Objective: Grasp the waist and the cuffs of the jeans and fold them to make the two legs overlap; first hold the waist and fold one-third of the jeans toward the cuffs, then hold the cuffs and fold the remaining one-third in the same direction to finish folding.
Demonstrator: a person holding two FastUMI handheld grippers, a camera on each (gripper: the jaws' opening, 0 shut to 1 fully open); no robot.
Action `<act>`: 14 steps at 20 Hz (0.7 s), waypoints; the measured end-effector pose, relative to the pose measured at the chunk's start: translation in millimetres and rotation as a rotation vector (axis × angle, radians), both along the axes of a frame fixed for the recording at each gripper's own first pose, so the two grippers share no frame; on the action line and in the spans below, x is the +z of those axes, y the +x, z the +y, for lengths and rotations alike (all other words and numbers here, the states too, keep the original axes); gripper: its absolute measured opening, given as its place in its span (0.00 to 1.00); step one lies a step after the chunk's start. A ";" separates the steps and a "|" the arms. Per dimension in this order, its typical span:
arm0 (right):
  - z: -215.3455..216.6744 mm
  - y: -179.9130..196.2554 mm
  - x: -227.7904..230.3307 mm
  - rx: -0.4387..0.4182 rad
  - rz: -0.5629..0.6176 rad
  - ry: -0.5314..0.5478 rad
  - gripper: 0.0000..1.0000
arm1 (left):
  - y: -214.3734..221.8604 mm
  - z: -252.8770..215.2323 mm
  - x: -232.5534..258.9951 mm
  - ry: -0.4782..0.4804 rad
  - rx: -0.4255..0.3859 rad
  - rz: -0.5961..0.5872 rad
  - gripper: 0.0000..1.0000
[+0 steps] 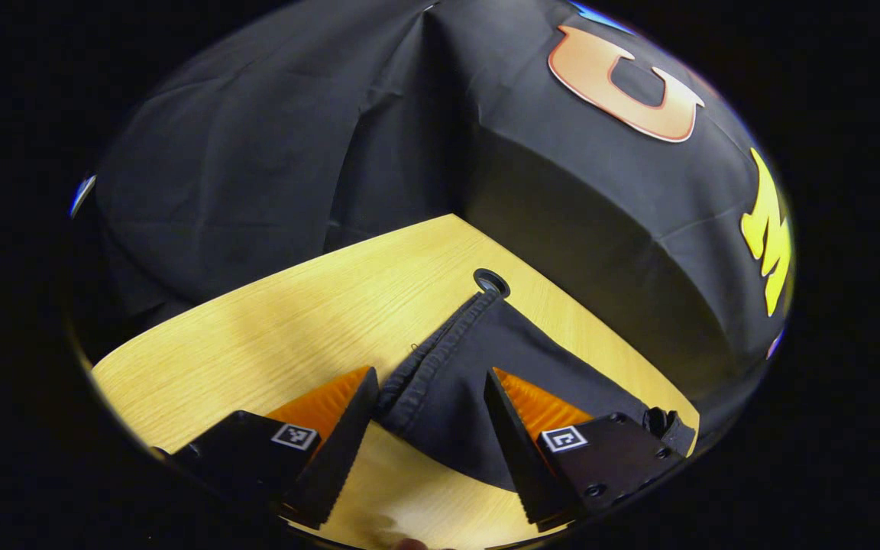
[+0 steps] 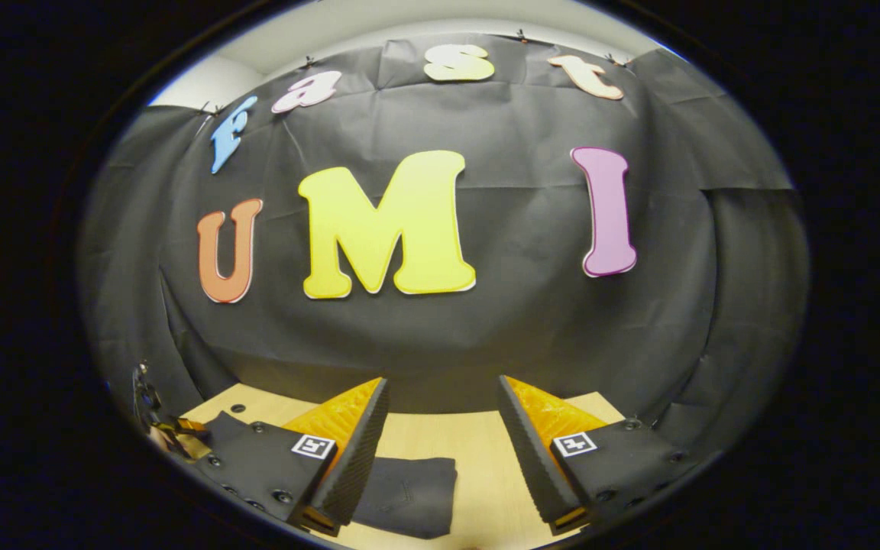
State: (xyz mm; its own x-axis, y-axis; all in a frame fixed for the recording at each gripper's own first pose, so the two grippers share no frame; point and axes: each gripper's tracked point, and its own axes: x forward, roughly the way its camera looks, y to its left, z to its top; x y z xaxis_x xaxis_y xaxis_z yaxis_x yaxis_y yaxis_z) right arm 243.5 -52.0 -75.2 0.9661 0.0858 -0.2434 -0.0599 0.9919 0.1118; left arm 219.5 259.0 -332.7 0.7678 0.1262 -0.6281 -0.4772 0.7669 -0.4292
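Jeans (image 1: 478,367): lie flat on the desk (image 1: 272,336), hemmed edge toward the far corner.
Left tool (image 1: 431,428): open, straddling that edge, seemingly positioned to grasp.
Right tool (image 2: 440,451): open, empty, raised above the jeans.

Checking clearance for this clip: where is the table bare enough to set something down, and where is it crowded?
Bare table lies left of the jeans, up to the booth wall. Another bare strip lies right of the jeans, between the right gripper's fingers. It is crowded around the left gripper, which straddles the jeans.
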 end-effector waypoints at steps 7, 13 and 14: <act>-30.7 2.6 7.7 -0.046 0.003 0.027 0.84 | -1.0 -7.2 -6.6 -0.029 0.043 -0.003 0.27; -44.7 3.2 8.8 -0.058 0.009 0.044 0.84 | -6.6 -11.6 -0.8 -0.215 0.134 -0.022 0.09; -45.6 3.0 11.0 -0.056 0.003 0.046 0.88 | -8.4 -10.9 2.1 -0.242 0.149 -0.028 0.08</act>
